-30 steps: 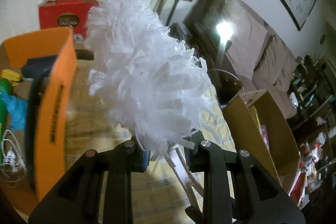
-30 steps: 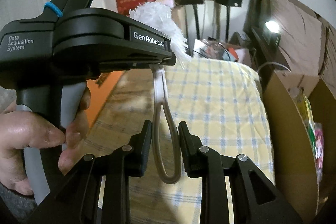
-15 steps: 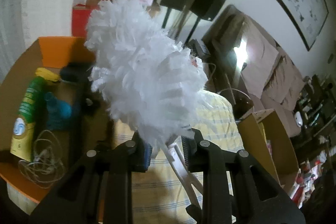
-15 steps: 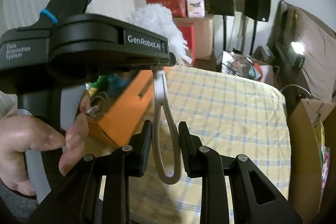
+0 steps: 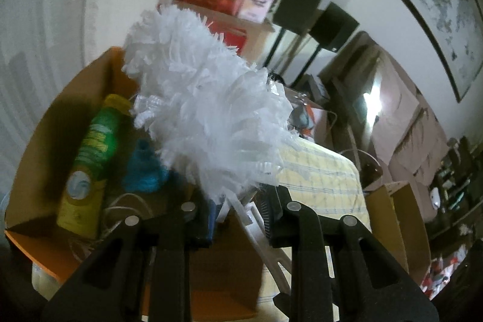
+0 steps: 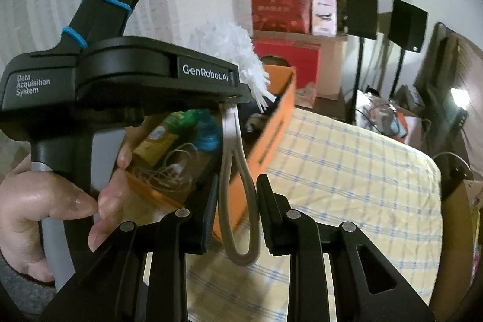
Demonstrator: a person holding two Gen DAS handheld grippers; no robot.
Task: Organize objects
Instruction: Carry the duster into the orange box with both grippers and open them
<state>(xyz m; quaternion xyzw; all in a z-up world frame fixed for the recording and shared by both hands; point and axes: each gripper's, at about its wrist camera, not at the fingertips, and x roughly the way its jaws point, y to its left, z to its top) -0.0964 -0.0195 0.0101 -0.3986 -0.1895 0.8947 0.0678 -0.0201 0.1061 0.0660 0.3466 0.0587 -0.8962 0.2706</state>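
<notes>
The bed (image 6: 347, 159) with its yellow check cover carries one orange box (image 6: 271, 135), open-topped. My left tongs (image 5: 240, 210) are clenched on the neck of one white feather duster (image 5: 205, 110), its fluffy head held above the box. My right tongs (image 6: 235, 201) stand to either side of the duster's grey loop handle (image 6: 238, 192); I cannot tell whether they pinch it. I judge the step is lowering the duster into the box, and I would tip the head down first, then let the handle follow along the box wall. Inside lie one green and yellow bottle (image 5: 90, 162), one blue fluffy thing (image 5: 145, 168) and one tangle of pale cord (image 6: 169, 171).
</notes>
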